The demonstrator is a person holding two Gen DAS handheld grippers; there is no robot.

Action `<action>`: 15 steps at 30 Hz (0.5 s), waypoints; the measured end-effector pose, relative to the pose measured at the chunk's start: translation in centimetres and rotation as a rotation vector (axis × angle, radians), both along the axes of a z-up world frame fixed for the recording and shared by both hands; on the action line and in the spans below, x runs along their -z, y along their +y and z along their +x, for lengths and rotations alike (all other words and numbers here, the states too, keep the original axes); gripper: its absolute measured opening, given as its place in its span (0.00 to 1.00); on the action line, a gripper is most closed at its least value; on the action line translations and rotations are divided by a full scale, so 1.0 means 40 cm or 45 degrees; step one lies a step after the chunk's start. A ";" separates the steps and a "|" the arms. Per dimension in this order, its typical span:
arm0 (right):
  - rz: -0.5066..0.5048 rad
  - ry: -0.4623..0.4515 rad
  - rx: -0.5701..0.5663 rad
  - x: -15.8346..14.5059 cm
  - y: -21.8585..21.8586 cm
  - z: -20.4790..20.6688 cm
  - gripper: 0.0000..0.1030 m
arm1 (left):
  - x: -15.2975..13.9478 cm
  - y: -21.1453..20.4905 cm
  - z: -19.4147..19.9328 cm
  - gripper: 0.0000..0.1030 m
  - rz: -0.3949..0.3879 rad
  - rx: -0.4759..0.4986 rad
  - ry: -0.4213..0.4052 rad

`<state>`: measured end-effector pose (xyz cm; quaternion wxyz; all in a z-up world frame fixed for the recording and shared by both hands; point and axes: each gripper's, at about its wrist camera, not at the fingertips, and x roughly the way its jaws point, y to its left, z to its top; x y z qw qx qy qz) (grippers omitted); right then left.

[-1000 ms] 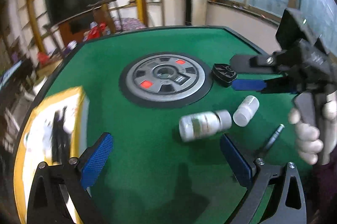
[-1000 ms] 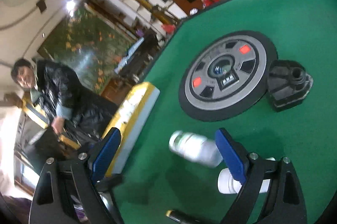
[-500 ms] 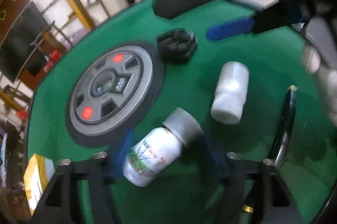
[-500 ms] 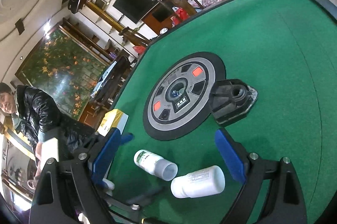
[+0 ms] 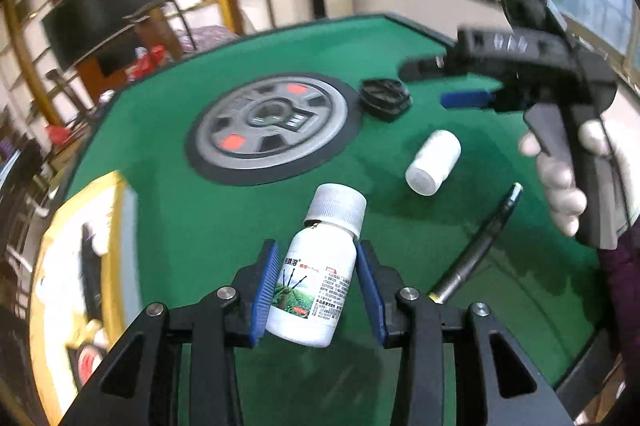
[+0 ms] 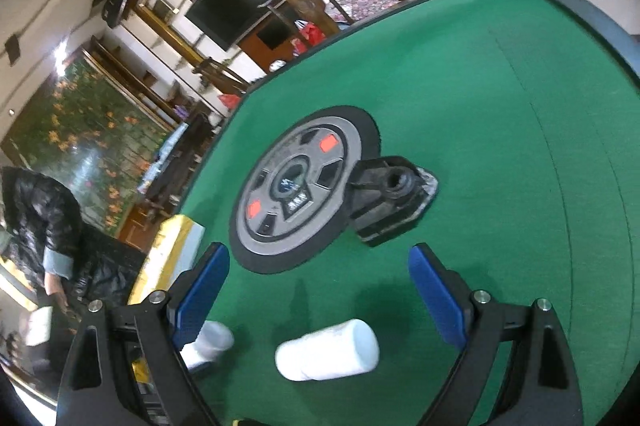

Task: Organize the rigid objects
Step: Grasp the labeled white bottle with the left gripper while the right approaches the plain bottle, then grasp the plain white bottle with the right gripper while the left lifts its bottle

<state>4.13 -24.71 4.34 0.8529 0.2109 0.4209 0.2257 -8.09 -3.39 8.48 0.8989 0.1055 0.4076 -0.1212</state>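
Note:
A white bottle with a green label and grey cap (image 5: 316, 282) lies lengthwise between the blue pads of my left gripper (image 5: 317, 250). Its jaws are closing and both pads touch the bottle's sides. That bottle's cap end (image 6: 208, 344) peeks out behind a finger in the right wrist view. A plain white bottle (image 5: 434, 161) (image 6: 326, 350) lies on its side on the green table. My right gripper (image 6: 318, 258) (image 5: 440, 85) hovers over it, open, with nothing between its fingers. A black pen (image 5: 476, 246) lies to the right.
A grey disc (image 5: 272, 129) (image 6: 298, 193) is set in the table's middle, with a black plastic piece (image 5: 386, 97) (image 6: 388, 199) beside it. A yellow-edged box (image 5: 80, 266) (image 6: 172, 258) sits at the left edge. A person in a black jacket (image 6: 36, 218) stands beyond.
My left gripper went from wide open to closed around the labelled bottle, which now points away along the fingers. The right gripper swung toward the plain white bottle and stayed open.

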 end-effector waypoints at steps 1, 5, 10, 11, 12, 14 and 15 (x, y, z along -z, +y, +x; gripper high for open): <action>-0.028 0.021 0.033 -0.005 0.001 -0.011 0.89 | -0.011 0.019 -0.013 0.40 -0.009 -0.012 -0.013; -0.037 0.058 0.046 -0.021 0.013 -0.090 0.88 | -0.042 0.092 -0.049 0.40 -0.068 -0.057 -0.064; -0.240 0.160 0.069 0.004 0.086 -0.107 0.67 | -0.060 0.179 -0.081 0.40 -0.172 -0.111 -0.079; -0.267 0.207 0.084 0.021 0.102 -0.091 0.58 | -0.063 0.197 -0.090 0.40 -0.187 -0.129 -0.083; -0.279 0.239 0.094 0.034 0.114 -0.079 0.52 | -0.065 0.218 -0.100 0.40 -0.195 -0.151 -0.087; -0.313 0.247 0.138 0.045 0.132 -0.065 0.43 | -0.066 0.262 -0.117 0.40 -0.208 -0.193 -0.093; -0.354 0.238 0.155 0.045 0.145 -0.059 0.42 | -0.065 0.284 -0.124 0.40 -0.212 -0.214 -0.096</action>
